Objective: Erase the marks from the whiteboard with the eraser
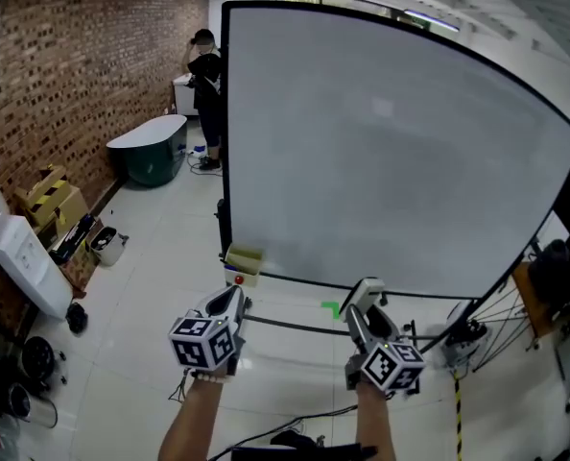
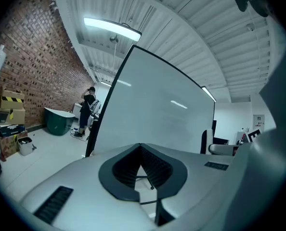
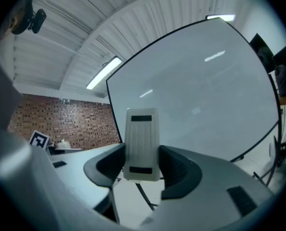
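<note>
One whiteboard (image 1: 381, 142) stands on a stand and fills most of the head view. Its surface reads as plain pale grey with a few light reflections, and I cannot make out any marks on it in any view. Its lower right corner runs behind dark stand legs and clutter that is hard to make out.

There are two grippers, both low and near, short of the board and not touching it. The left gripper (image 1: 235, 301) has its jaws brought together at the tips with nothing between them, as its own view (image 2: 140, 148) shows. The right gripper (image 1: 364, 303) is clamped on the single eraser (image 1: 367, 289). In the right gripper view that eraser (image 3: 142, 143) is a white oblong standing upright between the jaws, with two dark strips on its face. Its lower end is hidden by the gripper (image 3: 142, 170) body. The board (image 3: 201, 90) lies beyond it.

Two bare forearms are cut off by the near edge of the head view.

One person (image 1: 206, 94) stands far left beside the board's left edge, partly hidden by it. A brick wall (image 1: 64, 84) runs along the left. A dark rounded table (image 1: 151, 147) stands near the person. A small yellowish box (image 1: 244, 260) sits at the board's lower left corner, and I cannot tell what it holds.
</note>
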`<action>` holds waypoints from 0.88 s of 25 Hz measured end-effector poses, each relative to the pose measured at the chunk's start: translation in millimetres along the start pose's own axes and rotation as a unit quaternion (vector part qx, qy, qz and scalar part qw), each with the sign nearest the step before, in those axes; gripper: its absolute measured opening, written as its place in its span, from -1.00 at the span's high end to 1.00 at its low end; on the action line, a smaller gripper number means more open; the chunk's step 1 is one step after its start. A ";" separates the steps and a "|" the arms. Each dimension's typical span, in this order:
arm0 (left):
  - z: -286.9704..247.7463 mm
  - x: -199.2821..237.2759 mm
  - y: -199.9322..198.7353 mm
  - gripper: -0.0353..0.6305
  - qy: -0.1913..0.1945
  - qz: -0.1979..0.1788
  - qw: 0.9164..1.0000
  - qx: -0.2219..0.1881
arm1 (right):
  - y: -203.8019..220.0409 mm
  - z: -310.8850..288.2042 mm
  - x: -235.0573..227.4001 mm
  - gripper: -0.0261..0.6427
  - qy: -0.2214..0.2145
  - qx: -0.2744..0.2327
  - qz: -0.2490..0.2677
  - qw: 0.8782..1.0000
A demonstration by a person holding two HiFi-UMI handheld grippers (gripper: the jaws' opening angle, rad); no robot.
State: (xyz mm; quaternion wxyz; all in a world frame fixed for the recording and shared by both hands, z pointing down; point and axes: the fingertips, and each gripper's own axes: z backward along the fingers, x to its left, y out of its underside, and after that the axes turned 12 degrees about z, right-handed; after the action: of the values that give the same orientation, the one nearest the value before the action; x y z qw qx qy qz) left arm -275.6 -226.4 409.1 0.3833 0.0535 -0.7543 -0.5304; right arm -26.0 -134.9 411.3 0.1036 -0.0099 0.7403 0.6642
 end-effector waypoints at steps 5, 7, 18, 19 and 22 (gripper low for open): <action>-48.2 -23.9 -15.6 0.93 -0.018 -0.010 1.000 -0.015 | -40.9 -40.4 -35.0 0.18 -0.013 -0.012 0.039 0.999; -57.2 -23.2 -23.6 0.93 -0.030 -0.014 0.999 -0.016 | -64.7 -62.9 -31.6 0.18 -0.020 -0.023 0.059 0.998; -63.8 15.2 -60.2 0.93 -0.040 0.002 0.999 -0.030 | -246.7 -167.8 74.6 0.18 -0.036 -0.101 0.192 0.976; -62.2 18.7 -64.9 0.93 -0.038 0.001 0.999 -0.031 | -264.1 -174.0 86.9 0.18 -0.037 -0.111 0.198 0.973; -59.3 27.3 -79.0 0.93 -0.030 -0.005 0.999 -0.031 | -308.9 -190.2 121.5 0.18 -0.036 -0.133 0.209 0.968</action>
State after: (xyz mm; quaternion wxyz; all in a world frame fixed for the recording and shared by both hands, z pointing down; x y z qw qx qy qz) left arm -282.8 -318.8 365.4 0.3593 0.0289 -0.7484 -0.5568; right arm -124.5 -343.6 106.2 -0.0134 0.1554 0.6267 0.7635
